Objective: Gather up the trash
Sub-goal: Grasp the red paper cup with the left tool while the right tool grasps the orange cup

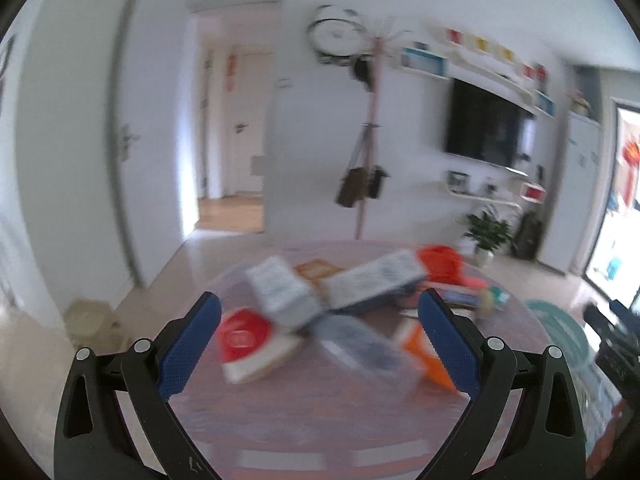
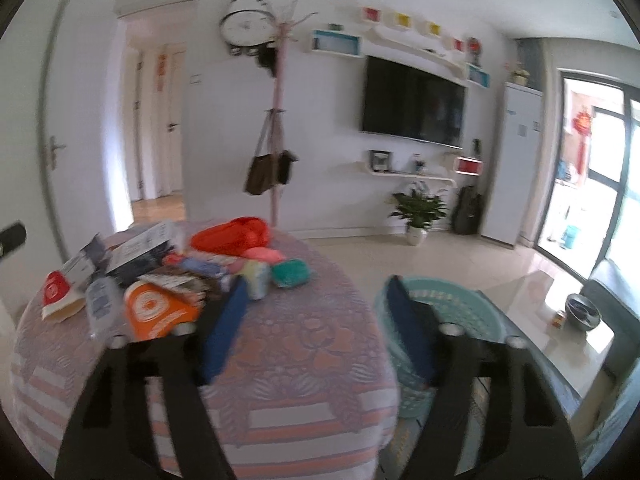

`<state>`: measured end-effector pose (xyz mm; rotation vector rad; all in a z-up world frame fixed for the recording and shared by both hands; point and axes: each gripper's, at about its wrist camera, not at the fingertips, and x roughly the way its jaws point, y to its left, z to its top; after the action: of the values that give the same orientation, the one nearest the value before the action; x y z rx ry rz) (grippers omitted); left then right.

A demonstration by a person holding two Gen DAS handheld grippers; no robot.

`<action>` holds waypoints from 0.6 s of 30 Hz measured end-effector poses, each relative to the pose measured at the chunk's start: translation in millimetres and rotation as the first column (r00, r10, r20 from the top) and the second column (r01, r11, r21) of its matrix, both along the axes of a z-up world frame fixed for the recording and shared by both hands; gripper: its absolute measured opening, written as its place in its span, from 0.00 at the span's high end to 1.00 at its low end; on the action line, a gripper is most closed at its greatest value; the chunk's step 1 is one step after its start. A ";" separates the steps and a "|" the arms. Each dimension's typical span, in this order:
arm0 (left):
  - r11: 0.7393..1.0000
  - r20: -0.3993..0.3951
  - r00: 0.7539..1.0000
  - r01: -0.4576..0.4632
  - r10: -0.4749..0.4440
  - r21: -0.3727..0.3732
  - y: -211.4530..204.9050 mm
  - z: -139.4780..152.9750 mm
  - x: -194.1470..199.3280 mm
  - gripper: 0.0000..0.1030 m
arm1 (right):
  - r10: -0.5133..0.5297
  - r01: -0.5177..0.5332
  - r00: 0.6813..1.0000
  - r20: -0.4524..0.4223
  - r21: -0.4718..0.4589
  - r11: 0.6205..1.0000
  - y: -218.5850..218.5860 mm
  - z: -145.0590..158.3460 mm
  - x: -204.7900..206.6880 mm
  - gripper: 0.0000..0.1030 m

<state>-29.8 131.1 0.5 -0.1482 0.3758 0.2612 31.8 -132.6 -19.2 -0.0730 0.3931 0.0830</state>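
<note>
the left gripper (image 1: 320,300) hangs over the near part of a round table (image 1: 320,420) with its blue-padded fingers (image 1: 192,344) spread wide and nothing between them. just beyond the fingertips lies the trash, a blurred heap: a red and white packet (image 1: 244,338) near the left finger, a clear plastic bottle (image 1: 356,344) in the middle, an orange box (image 1: 424,356) partly behind the right finger, and two long grey and white boxes (image 1: 372,280) crossed on top. farther back sits an orange-red bag (image 1: 440,262).

the right gripper (image 2: 316,292) is also wide open and holds nothing. its left finger (image 2: 224,328) is over the patterned pink tablecloth (image 2: 304,344), close to the near edge of the heap, and its right finger (image 2: 412,328) is past the table's edge, in front of a pale green laundry basket (image 2: 460,308) that stands on the floor just beside the table. from this side the trash shows as the red and white packet (image 2: 56,292), the clear bottle (image 2: 102,300), the orange box (image 2: 154,310), a long box (image 2: 140,250), the orange-red bag (image 2: 232,234), a pink pouch (image 2: 262,255), a green pouch (image 2: 290,273) and a small pale bottle (image 2: 256,280), all bunched on the far left part of the table.

behind, a coat stand (image 2: 276,120) with hanging bags, a wall clock (image 2: 244,26), a dark television (image 2: 414,106) and a potted plant (image 2: 418,208) line the white wall.
</note>
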 end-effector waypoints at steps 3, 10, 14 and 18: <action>0.996 -0.017 0.998 -0.065 0.064 -0.062 43.1 -0.3 -4.7 0.07 | 0.075 -0.074 0.997 -0.016 0.002 0.997 18.2 -5.2 4.8 0.58; 0.981 -0.131 0.991 -0.053 0.029 -0.188 95.1 -18.7 11.4 0.07 | 0.236 -0.222 0.963 -0.129 0.114 0.968 41.5 -22.3 39.6 0.56; 0.959 -0.227 0.972 -0.014 -0.054 -0.285 106.0 -49.4 42.3 0.08 | 0.307 -0.278 0.930 -0.200 0.164 0.947 50.3 -31.8 63.6 0.41; 0.940 -0.298 0.950 -0.020 -0.089 -0.342 113.2 -78.8 67.7 0.20 | 0.326 -0.300 0.916 -0.234 0.139 0.944 57.5 -37.8 75.4 0.34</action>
<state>37.9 244.4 -78.3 -0.4458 0.7371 0.1813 107.3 -75.1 -57.1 -0.0255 0.6313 0.4334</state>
